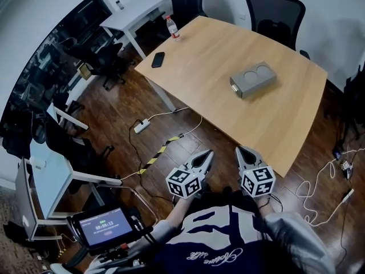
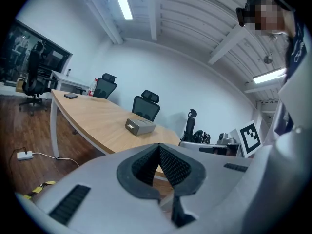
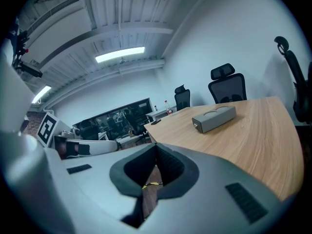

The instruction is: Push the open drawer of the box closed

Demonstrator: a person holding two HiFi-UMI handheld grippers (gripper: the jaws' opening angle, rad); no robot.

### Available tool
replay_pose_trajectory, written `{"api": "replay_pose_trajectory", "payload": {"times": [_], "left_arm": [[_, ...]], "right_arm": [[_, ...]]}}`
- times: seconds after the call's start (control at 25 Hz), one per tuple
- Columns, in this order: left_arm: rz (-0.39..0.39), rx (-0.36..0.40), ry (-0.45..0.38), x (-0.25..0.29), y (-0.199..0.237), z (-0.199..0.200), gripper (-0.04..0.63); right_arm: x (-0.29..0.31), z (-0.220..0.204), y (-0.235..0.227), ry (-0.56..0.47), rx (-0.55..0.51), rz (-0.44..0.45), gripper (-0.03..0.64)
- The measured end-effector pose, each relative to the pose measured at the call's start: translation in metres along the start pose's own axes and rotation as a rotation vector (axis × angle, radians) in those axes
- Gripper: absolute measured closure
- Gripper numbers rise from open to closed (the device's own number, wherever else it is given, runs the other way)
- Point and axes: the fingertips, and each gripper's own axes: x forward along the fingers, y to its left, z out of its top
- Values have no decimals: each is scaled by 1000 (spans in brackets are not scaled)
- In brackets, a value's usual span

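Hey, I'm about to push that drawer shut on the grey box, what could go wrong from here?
1. The box sits loose on the smooth table with nothing bracing it. A push on its drawer end may slide the whole box instead of closing the drawer.
2. The left gripper and right gripper hang short of the table edge. Stepping closer brings feet near the loose cables on the floor, a possible snag.
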Motion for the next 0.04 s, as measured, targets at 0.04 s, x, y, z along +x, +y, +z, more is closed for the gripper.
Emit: {"api": "replay_pose_trajectory", "payload": {"times": [0.04], "left_arm": [[-2,-1,-4,1,-2,1,594]], "right_arm": [[-1,2,-1,-1,-2,0,620]]}}
